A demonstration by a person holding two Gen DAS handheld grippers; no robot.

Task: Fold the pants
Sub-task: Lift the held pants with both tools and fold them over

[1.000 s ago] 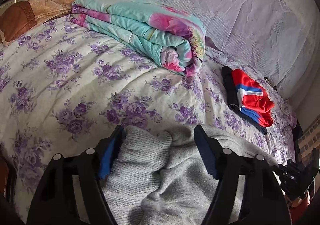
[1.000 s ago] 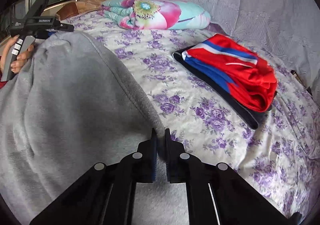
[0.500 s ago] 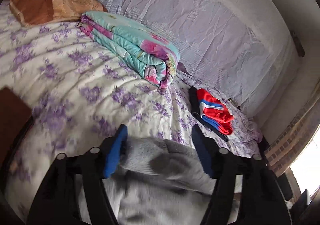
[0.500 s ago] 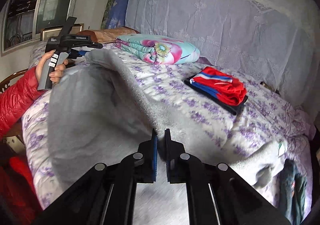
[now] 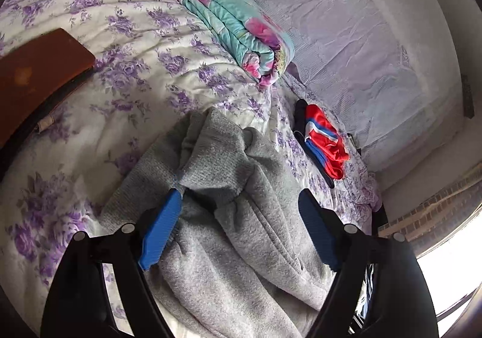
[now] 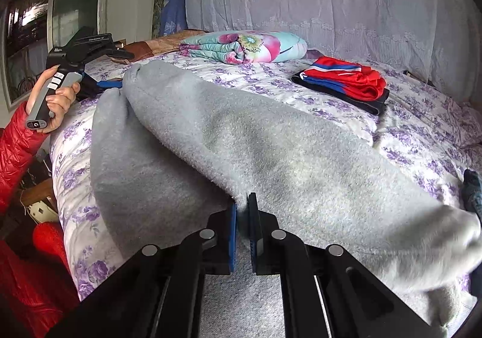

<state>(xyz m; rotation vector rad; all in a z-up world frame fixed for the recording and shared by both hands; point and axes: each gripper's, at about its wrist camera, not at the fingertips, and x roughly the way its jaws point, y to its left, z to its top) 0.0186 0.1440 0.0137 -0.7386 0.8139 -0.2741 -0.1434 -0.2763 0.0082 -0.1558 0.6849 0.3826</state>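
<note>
Grey pants [image 6: 271, 151] on bed [image 6: 421, 133] | my left gripper [image 5: 241, 199]: jaws opening, cloth between, unpressed | my right gripper [image 6: 242, 202]: jaws clamped on pants

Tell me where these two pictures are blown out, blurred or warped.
Left wrist view: the window at lower right is blown out white; the fisheye bends the bed. Right wrist view: the grey pants smear into motion blur at their lower right end; the rest is fairly sharp, evenly daylit, corners dark.

We wear a red quilted sleeve [image 6: 18, 142]; our grippers [image 6: 242, 208] are black, with blue pads [image 5: 162, 228] and silver screws [image 6: 278, 234].
</note>
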